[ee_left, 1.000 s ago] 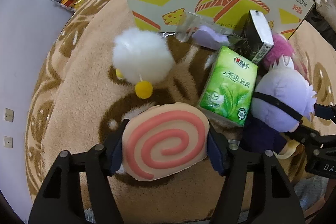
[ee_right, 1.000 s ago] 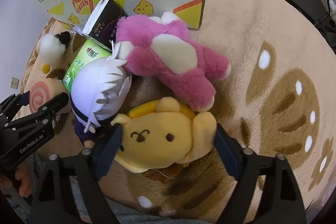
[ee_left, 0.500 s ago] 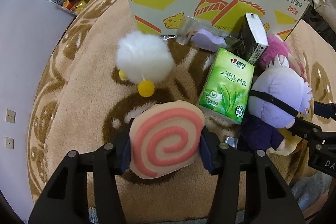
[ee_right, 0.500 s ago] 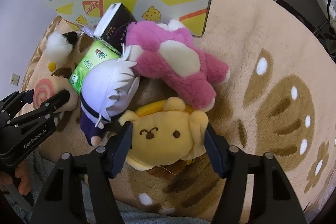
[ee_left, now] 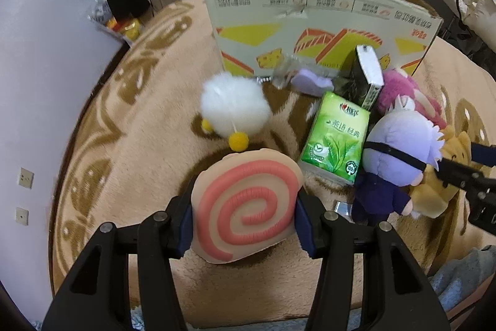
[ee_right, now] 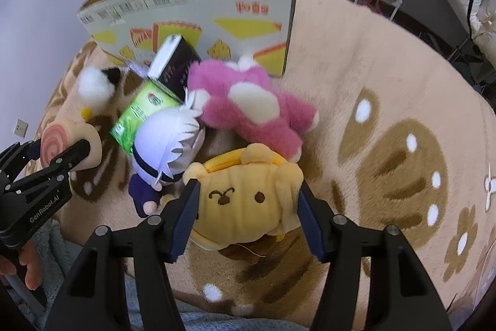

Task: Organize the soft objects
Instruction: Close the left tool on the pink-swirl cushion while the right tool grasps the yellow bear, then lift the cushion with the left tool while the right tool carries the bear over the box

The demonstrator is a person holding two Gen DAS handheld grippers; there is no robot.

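A: Which way does the roll [ee_left: 246, 207] face?
B: Its pink spiral end faces the left camera; its long axis runs away toward the box [ee_left: 319, 30]. The left gripper [ee_left: 245, 225] clamps it by the sides, on the near side of the box, over the rug [ee_left: 130, 151].
A: And the dog [ee_right: 248, 203]?
B: A yellow plush, brown stitched face toward the right camera, ears toward the box. The right gripper [ee_right: 246, 219] has both pads pressed into its cheeks, and the jaws are closing further on it.
A: Between them and the box?
B: A white-haired doll [ee_right: 167, 141], a green pack [ee_left: 336, 138], a pink plush [ee_right: 248, 104] and a white puff [ee_left: 234, 104].
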